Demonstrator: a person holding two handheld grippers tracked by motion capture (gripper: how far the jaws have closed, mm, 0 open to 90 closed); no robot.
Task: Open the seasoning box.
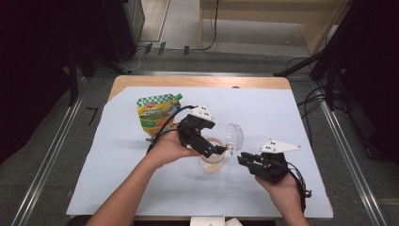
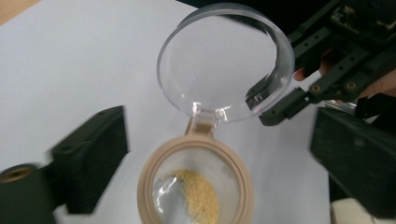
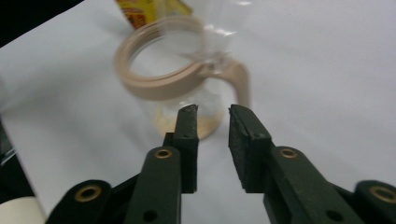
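A clear jar (image 1: 212, 160) with a tan rim and handle stands mid-table, a little yellowish powder (image 2: 201, 196) in its bottom. Its clear round lid (image 1: 234, 136) is hinged up and stands open. My left gripper (image 1: 209, 146) reaches over the jar from the left. In the left gripper view its jaws sit on either side of the rim (image 2: 147, 186) with a gap on each side, so the left gripper (image 2: 219, 144) is open. My right gripper (image 1: 242, 158) hovers just right of the jar, close to the lid's edge. The right gripper (image 3: 212, 112) is slightly open with nothing between its pads.
A green and yellow spout pouch (image 1: 155, 113) lies flat behind and left of the jar. A white sheet (image 1: 282, 117) covers the wooden table. A small white object (image 1: 209, 221) sits at the near edge. Dark stands and cables flank the table.
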